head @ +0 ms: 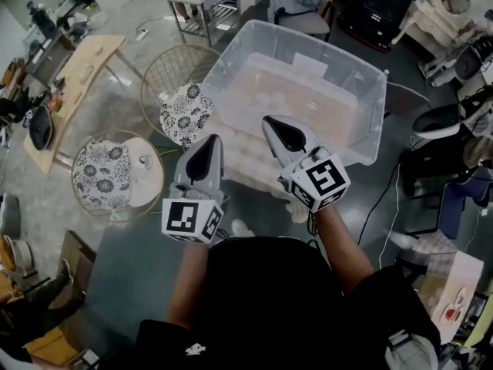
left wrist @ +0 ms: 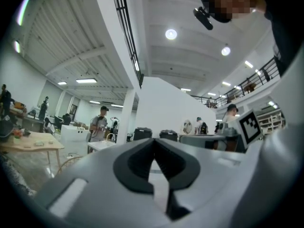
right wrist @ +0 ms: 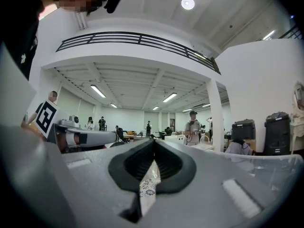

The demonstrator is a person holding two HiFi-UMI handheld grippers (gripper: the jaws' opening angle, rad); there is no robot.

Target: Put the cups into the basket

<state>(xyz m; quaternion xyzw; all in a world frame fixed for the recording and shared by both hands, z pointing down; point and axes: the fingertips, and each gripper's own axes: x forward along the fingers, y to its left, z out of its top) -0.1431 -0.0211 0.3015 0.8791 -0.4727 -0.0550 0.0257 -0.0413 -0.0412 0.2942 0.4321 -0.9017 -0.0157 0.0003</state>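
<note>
**Inspector:** State of the left gripper (head: 209,143)?

**Assistant:** Jaws pressed together with nothing between them. Its own view confirms the pads meet at the tip. The right gripper (head: 273,126) is the same: jaws together and empty, with only a sliver of floral pattern showing through the slit behind them.

**Inspector:** Location of the cups (head: 269,99)?

**Assistant:** Inside the clear plastic bin (head: 371,122), ahead of both grippers. They show only as pale rounded shapes through the plastic, so I cannot count them. The right gripper's tip hangs over the bin's near part, above those shapes and clear of them. The left gripper's tip sits at the bin's near left corner.

**Inspector:** And the baskets?

**Assistant:** A wire basket (head: 166,72) with a floral liner (head: 185,114) stands just left of the bin, beside the left gripper. A second wire basket (head: 74,177) stands further left and nearer the person. No cup is visible in either.
</note>
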